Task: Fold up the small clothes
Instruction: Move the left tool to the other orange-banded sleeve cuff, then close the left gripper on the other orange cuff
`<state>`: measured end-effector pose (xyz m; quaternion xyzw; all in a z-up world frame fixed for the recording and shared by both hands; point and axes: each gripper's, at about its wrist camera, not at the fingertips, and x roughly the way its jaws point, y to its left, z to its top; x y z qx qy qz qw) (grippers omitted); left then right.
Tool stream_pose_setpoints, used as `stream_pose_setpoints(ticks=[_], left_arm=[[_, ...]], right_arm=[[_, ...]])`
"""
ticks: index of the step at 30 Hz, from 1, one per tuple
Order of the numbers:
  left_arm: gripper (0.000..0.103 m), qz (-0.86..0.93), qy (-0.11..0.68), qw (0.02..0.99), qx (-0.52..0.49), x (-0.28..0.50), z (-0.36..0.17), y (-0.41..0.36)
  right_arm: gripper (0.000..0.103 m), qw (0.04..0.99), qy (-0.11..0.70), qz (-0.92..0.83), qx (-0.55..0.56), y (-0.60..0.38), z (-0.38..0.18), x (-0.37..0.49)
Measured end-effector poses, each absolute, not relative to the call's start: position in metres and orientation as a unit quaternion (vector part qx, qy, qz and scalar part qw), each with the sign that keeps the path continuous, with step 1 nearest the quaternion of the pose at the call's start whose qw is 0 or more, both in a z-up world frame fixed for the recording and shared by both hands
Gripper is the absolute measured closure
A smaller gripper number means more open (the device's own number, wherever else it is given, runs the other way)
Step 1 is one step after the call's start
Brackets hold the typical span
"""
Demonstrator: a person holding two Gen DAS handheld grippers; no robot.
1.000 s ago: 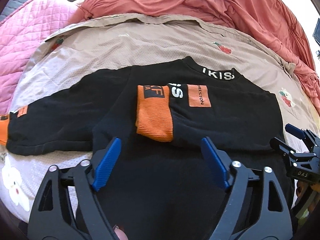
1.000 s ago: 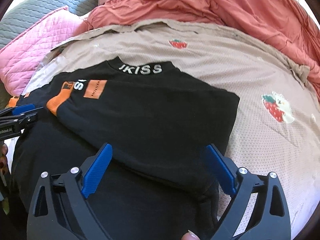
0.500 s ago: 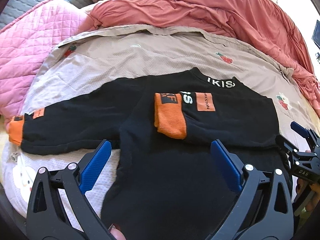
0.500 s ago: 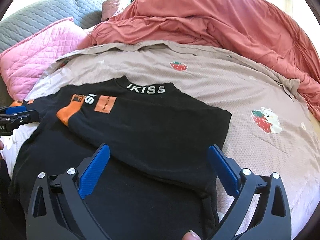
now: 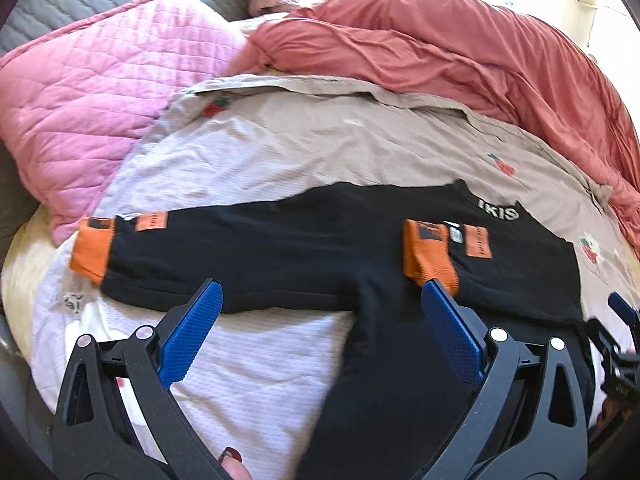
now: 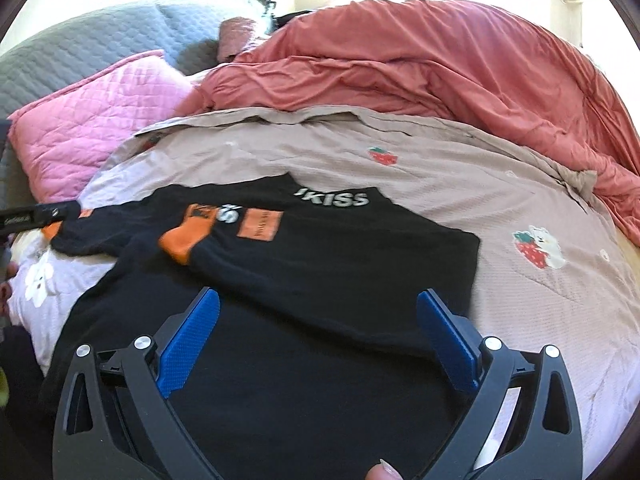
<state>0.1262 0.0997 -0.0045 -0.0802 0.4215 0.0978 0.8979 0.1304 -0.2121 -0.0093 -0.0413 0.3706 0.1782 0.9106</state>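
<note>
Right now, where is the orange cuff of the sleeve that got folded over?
In the left wrist view the folded orange cuff lies on the chest of the black top, just left of the orange patch and below the white collar lettering.

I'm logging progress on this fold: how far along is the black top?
Done: one sleeve lies folded across the black top. In hand: nothing; the left gripper, jaws just opened, and the right gripper are both open and empty. Left: the other sleeve lies stretched out, and the body is unfolded.
</note>
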Motion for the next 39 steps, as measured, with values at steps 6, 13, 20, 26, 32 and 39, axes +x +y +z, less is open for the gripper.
stream_pose_setpoints(ticks=[6,13,20,26,32,39], left_arm=[[0.009,0.103,0.419,0.897,-0.099,0.123,-0.010,0.124],[0.009,0.127,0.414,0.894,-0.119,0.117,-0.017,0.162],[0.009,0.153,0.405,0.891,-0.137,0.110,-0.018,0.198],[0.009,0.166,0.406,0.883,-0.167,0.105,-0.024,0.230],[0.009,0.214,0.401,0.869,-0.193,0.095,-0.033,0.268],[0.009,0.253,0.398,0.858,-0.204,0.087,-0.044,0.298]], right_arm=[[0.005,0.904,0.373,0.194,-0.077,-0.173,-0.009,0.113],[0.005,0.894,0.384,0.213,-0.093,-0.127,-0.012,0.100],[0.005,0.883,0.388,0.237,-0.118,-0.075,-0.013,0.094],[0.005,0.872,0.398,0.259,-0.123,-0.033,-0.015,0.094],[0.005,0.861,0.401,0.282,-0.136,0.007,-0.018,0.096],[0.005,0.856,0.401,0.295,-0.140,0.040,-0.021,0.101]])
